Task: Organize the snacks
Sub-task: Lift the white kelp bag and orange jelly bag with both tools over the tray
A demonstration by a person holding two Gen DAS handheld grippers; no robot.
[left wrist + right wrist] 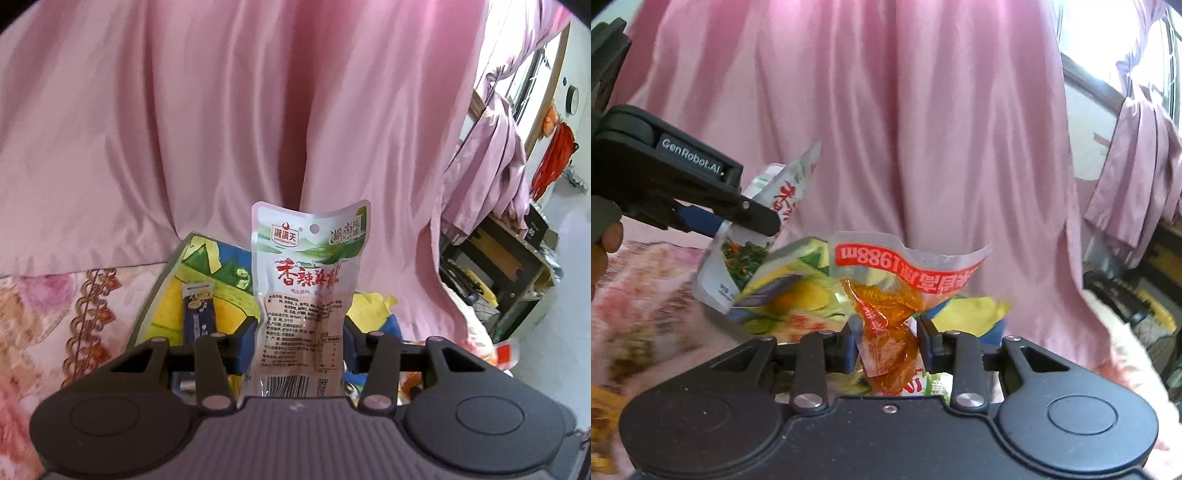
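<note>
Home bedroom, pink curtain (229, 122), floral bedspread (55, 325), cluttered shelf (517, 266) by window (532, 77)

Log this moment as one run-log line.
left gripper: shut on white snack packet | right gripper: shut on orange snack packet | both lifted

Left gripper (300, 334): jaws clamped on pale snack packet (303, 295), packet upright between blue pads. In right wrist view, left gripper (757, 218) sits upper left of right gripper, angled down; fingertip of person's hand (609, 236) behind it. Right gripper (886, 341): jaws pinching orange snack pouch (886, 332).
</note>
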